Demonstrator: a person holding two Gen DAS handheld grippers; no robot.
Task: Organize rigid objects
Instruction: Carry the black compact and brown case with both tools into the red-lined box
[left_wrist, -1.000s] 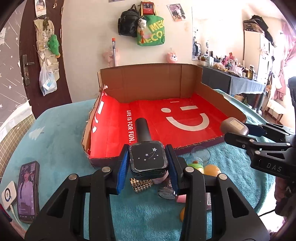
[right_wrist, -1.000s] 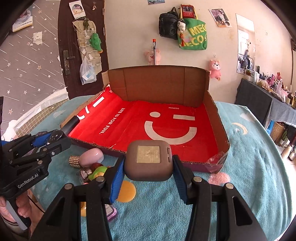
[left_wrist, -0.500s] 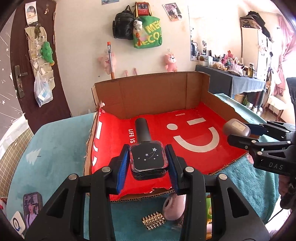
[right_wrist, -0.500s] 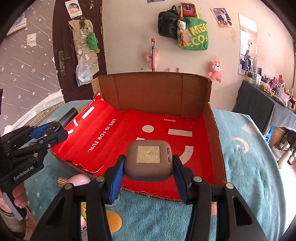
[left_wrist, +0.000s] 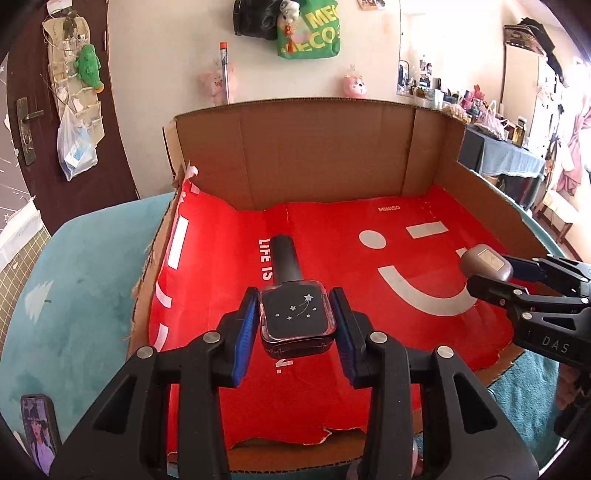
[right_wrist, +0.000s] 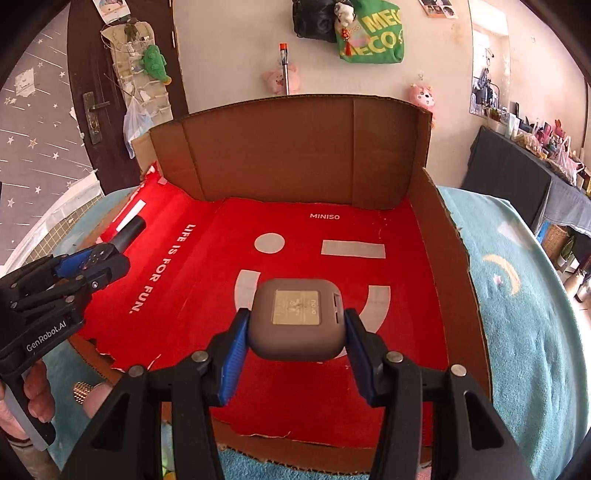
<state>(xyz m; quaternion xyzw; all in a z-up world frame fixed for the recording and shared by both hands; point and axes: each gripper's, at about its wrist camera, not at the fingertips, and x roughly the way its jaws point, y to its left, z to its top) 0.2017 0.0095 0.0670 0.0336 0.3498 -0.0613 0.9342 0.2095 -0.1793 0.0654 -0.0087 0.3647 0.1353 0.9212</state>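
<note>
Left gripper: my fingers clamp the dark nail-polish bottle, held above the near-left of the red-lined cardboard box.
Bottle axis: long axis runs near-to-far, black cap pointing far.
Right gripper: my fingers pinch the grey square case, above the box's near-right, label up.
Coming move, judged: both items lower straight down onto the red floor.

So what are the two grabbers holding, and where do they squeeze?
The left gripper pinches a dark bottle by the sides of its square body. The right gripper pinches a grey case by its two sides.
</note>
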